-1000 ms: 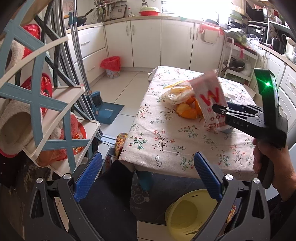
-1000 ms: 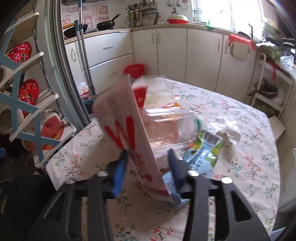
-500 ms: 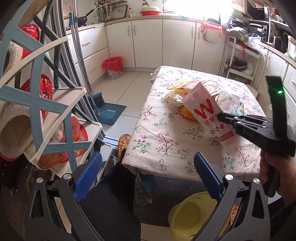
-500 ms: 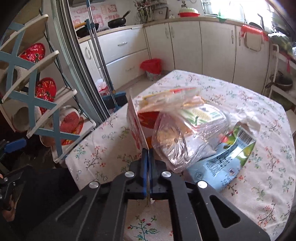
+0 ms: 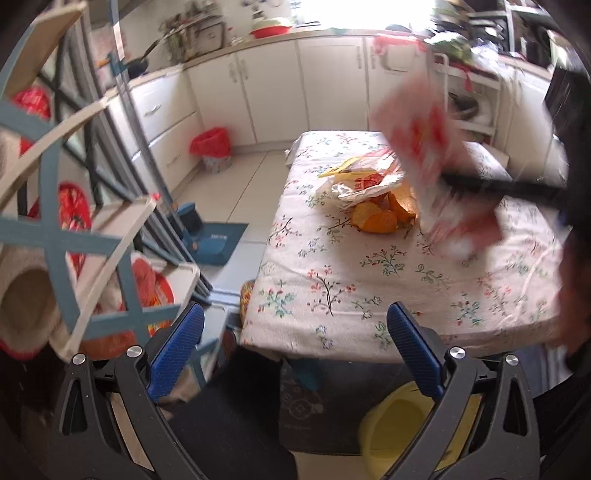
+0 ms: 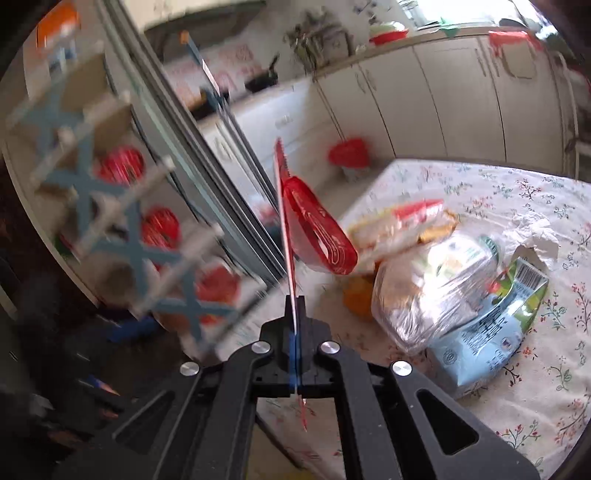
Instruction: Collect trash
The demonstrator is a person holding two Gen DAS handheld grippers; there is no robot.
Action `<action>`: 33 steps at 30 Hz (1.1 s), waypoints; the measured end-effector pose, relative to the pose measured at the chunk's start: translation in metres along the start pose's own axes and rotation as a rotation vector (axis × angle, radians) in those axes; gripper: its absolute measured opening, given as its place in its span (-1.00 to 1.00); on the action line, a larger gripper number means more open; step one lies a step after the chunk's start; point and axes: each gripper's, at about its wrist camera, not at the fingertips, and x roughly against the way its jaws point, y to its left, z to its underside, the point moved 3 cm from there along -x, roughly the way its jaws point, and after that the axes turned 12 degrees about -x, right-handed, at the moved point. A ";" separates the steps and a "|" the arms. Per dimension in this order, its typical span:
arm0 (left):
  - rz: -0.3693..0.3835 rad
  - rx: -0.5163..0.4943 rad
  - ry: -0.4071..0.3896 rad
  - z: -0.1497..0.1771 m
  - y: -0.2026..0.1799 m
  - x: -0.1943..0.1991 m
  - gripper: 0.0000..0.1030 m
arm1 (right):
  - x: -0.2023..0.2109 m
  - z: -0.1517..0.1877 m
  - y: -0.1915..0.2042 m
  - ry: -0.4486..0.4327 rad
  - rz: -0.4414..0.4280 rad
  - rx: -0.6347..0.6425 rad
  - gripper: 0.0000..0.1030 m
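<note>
Right tool (image 6: 295,332) is shut tight on red & white wrapper (image 6: 286,229), lifted off desk (image 6: 517,406) for binning. Left tool (image 5: 295,354) wide open, holds nothing.

Red-and-white wrapper (image 6: 286,236) edge-on (blurred), raised above the table, crumpled wrappers (image 6: 439,280) piled beneath

This is a home kitchen. White cabinets (image 5: 332,81) with drawers run along the walls under a counter that carries a red-and-green bowl (image 5: 266,27) and a frying pan (image 5: 137,66), and a small bin lined with a red bag (image 5: 212,147) stands on the tiled floor (image 5: 236,192). A tabletop (image 5: 351,280) under a flowered cloth holds food wrappers and orange peel (image 5: 380,218), with a broom and dustpan (image 5: 207,232) near it and a blue-and-cream shoe rack (image 5: 74,236) holding red slippers at the side.
</note>
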 end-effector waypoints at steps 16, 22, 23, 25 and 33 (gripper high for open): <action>0.036 -0.115 -0.132 -0.111 -0.016 -0.069 0.60 | 0.088 -0.039 -0.065 -0.266 -0.117 -0.308 -0.99; 0.055 -0.349 -0.055 -0.137 -0.024 -0.133 0.51 | 0.090 -0.036 -0.068 -0.257 -0.119 -0.310 -0.99; 0.063 -0.377 -0.050 -0.139 -0.028 -0.139 0.51 | 0.090 -0.036 -0.069 -0.254 -0.118 -0.309 -0.99; 0.073 -0.433 -0.046 -0.143 -0.036 -0.149 0.51 | 0.090 -0.036 -0.070 -0.251 -0.120 -0.315 -0.99; 0.131 -0.583 -0.100 -0.150 -0.063 -0.157 0.27 | 0.087 -0.035 -0.076 -0.241 -0.114 -0.337 -0.99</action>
